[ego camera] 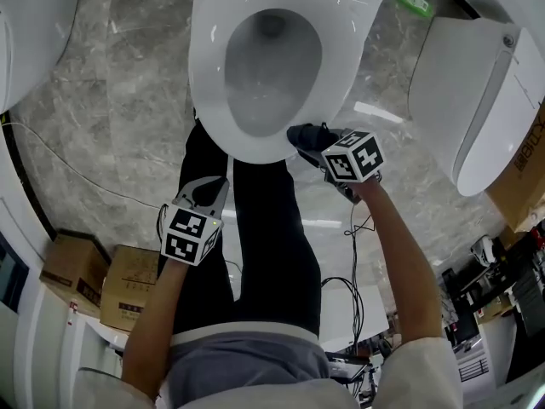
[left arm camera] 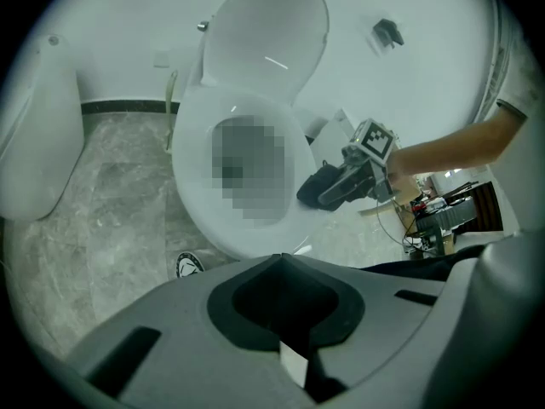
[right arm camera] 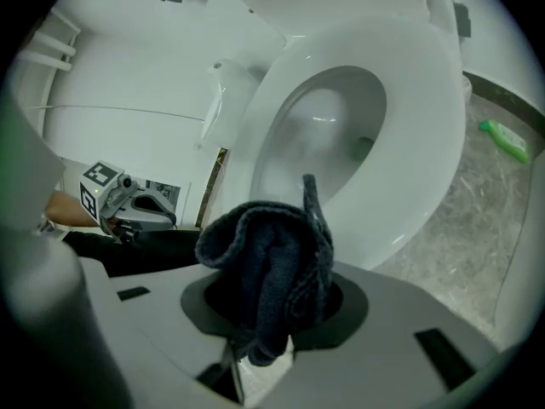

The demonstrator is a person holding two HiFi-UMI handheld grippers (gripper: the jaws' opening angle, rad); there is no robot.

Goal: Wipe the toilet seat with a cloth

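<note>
The white toilet seat (ego camera: 213, 75) lies down around the bowl, its lid (left arm camera: 268, 24) raised behind it. My right gripper (ego camera: 328, 147) is shut on a dark blue cloth (ego camera: 308, 135), which sits at the seat's near right rim. In the right gripper view the bunched cloth (right arm camera: 272, 262) fills the jaws of that gripper (right arm camera: 264, 348), with the seat (right arm camera: 426, 126) just beyond. My left gripper (ego camera: 207, 190) hangs over the person's dark trousers below the seat's front edge. Its jaws (left arm camera: 294, 360) are shut with nothing between them. From there the right gripper (left arm camera: 353, 177) and cloth (left arm camera: 317, 187) show beside the seat (left arm camera: 196, 135).
A second white toilet (ego camera: 477, 100) stands at the right and another white fixture (ego camera: 25, 24) at the upper left. A green bottle (ego camera: 415, 3) lies on the marble floor behind. Cardboard boxes (ego camera: 77, 267) sit at the lower left, cables (ego camera: 349, 288) at the lower right.
</note>
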